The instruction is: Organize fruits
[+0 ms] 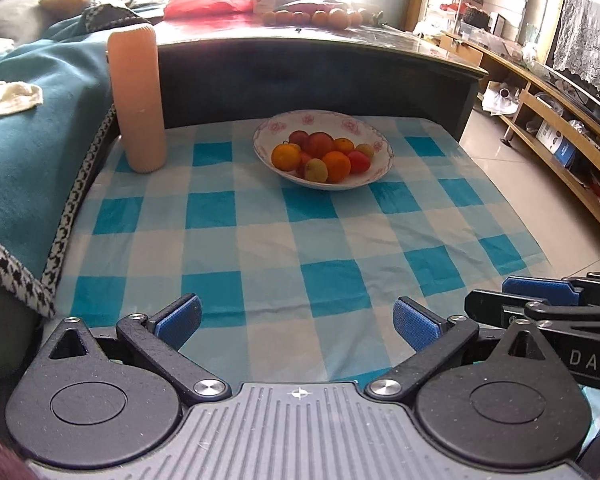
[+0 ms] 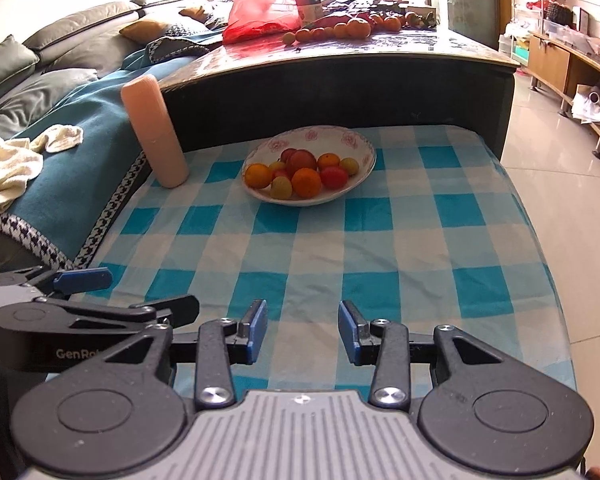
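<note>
The work surface is a low table covered by a blue-and-white checked cloth [image 1: 228, 216]. Behind it stands a higher dark table [image 2: 340, 68] that carries a separate row of small oranges [image 2: 332, 31] beside a red plastic bag [image 2: 256, 8]. A teal blanket [image 1: 32, 152] lies over the sofa at the left.

On the checked cloth, toward the far edge, sits a white floral bowl [image 1: 360, 124]. It holds all the fruit visible on this surface: oranges [image 1: 286, 157], red fruits [image 1: 319, 143] and smaller yellow-green ones [image 1: 315, 170], piled together and touching. A tall peach-coloured cylinder [image 1: 137, 100] stands upright to the left of the bowl, near it but apart.

Status, as a judgement: no loose fruit lies on the cloth, so the collection into the bowl appears complete, or sorting out of the bowl has not yet begun. The task sentence does not settle which. The fruit on the rear table may remain to be handled.

Tool state:
- Left gripper [image 1: 298, 322]: jaws spread wide, nothing between them, blue pads [image 1: 180, 320] clear of the cloth as far as can be seen.
- Right gripper [image 2: 303, 330]: jaws parted to a narrower gap, empty.

Both grippers hover side by side at the near edge of the table, well apart from the bowl.
</note>
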Tool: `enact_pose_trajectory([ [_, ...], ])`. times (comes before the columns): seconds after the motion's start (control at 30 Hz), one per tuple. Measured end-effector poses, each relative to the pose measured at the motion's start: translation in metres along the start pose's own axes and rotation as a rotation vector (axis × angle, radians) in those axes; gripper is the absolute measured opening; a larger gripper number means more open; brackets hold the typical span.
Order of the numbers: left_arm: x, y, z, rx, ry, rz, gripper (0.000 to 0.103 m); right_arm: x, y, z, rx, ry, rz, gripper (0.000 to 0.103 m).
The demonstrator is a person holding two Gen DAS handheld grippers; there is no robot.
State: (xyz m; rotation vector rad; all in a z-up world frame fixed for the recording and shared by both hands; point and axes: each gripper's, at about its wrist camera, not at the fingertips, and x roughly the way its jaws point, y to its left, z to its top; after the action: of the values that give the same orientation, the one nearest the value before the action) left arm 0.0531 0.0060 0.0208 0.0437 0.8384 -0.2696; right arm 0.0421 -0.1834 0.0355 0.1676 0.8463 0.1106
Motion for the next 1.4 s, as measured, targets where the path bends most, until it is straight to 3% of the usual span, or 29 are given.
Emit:
enact_pose_trajectory([
  [0.27, -0.002, -0.006, -0.01, 0.014, 0.047, 0.052, 0.103, -0.006, 0.004, -0.013, 0.003, 0.016, 0.0, 0.054],
  [0.83, -0.001, 0.0, -0.02, -0.04, 0.123, 0.068, 0.102, -0.003, 0.009, -0.025, -0.006, 0.034, 0.023, 0.054],
  [1.4, 0.0, -0.002, -0.023, -0.001, 0.091, 0.102, 0.102, 0.005, 0.01, -0.03, -0.007, 0.054, 0.027, 0.054],
])
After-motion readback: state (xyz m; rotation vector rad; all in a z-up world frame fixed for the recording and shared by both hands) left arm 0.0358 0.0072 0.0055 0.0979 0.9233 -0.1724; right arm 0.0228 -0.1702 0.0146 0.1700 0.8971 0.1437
